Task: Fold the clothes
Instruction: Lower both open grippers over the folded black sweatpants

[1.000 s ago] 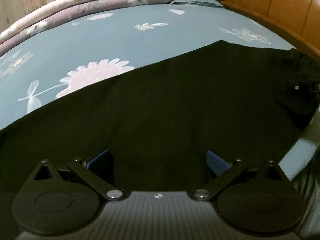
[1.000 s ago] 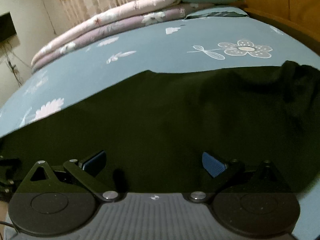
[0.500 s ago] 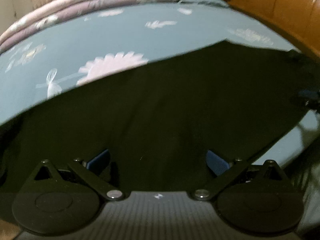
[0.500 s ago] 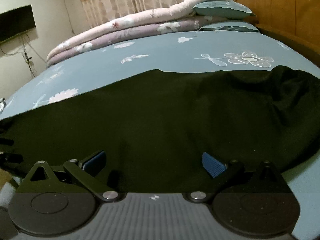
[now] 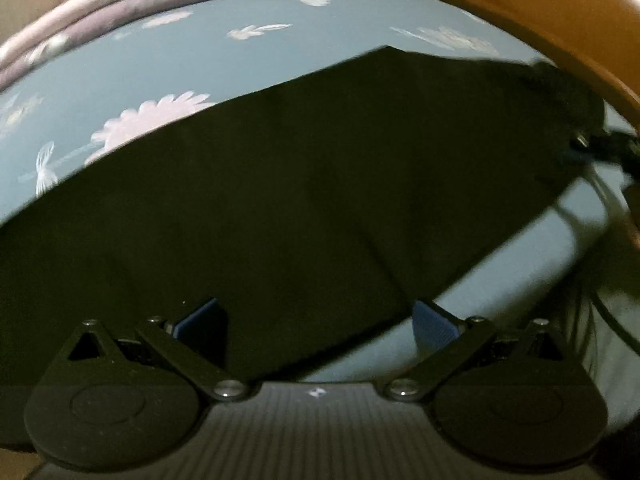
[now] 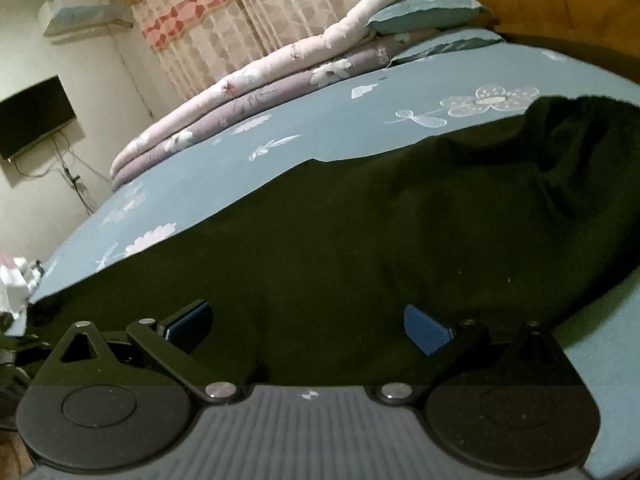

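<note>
A black garment [image 5: 300,184] lies spread flat on a blue flowered bed sheet [image 5: 200,64]. My left gripper [image 5: 316,316] hovers open over the garment's near edge, its blue pads [image 5: 432,326] wide apart with nothing pinched. A strip of sheet shows beside the right pad. In the right wrist view the same garment [image 6: 380,240] fills the lower half and bunches up at the far right. My right gripper [image 6: 308,320] is open above it, blue pads [image 6: 426,330] apart. A dark shape that may be the other gripper [image 5: 600,148] shows at the garment's far right corner.
Folded quilts [image 6: 260,88] and blue pillows [image 6: 428,16] are stacked at the far side of the bed. A wooden headboard [image 5: 520,4] runs along the right. A wall TV [image 6: 32,116], an air conditioner [image 6: 76,14] and curtains [image 6: 240,12] stand behind. White cloth [image 6: 12,284] lies at the left edge.
Both views have drawn back and tilted up. The garment's near edge and the sheet beside it now show by the left gripper. The right view now takes in the room wall.
</note>
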Demonstrator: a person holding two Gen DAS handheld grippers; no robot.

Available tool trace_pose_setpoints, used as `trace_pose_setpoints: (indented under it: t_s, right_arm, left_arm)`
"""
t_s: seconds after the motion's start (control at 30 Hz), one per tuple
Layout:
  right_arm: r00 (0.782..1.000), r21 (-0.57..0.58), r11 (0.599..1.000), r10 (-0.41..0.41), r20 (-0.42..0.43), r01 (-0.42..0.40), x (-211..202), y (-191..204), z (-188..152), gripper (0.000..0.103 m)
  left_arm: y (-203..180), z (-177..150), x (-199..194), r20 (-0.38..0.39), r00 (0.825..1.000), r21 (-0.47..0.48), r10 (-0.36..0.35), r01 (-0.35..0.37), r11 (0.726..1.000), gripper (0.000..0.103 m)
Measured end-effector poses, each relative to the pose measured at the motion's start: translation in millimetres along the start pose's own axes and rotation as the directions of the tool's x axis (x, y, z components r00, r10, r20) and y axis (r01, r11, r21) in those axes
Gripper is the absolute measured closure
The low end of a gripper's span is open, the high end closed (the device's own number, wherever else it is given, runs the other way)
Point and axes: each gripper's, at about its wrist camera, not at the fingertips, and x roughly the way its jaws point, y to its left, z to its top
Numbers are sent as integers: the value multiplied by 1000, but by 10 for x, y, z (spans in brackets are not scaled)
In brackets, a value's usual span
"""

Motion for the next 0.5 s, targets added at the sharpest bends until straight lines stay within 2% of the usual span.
trace_pose_setpoints:
  t_s: [0.17,0.27,0.37,0.5]
  right_arm:
    - [999,-70,998,-4,33,6,-13,168,-27,0]
    - [999,-98,995,-9,30,12,25,260,-34,0]
    - [1000,-119,993,-8,1,8,76,311,-41,0]
    - [999,-120,993,-13,-30,9,129,319,-48,0]
  left_arm:
    - [42,217,-86,96,995,-57,-27,33,998,1]
    - [17,235,23,71,996,-60,-57,62,996,1]
    - [25,88,108,5,995,-101,-98,98,990,1]
    - [92,-66,-84,18,991,-127,-133,135,983,1]
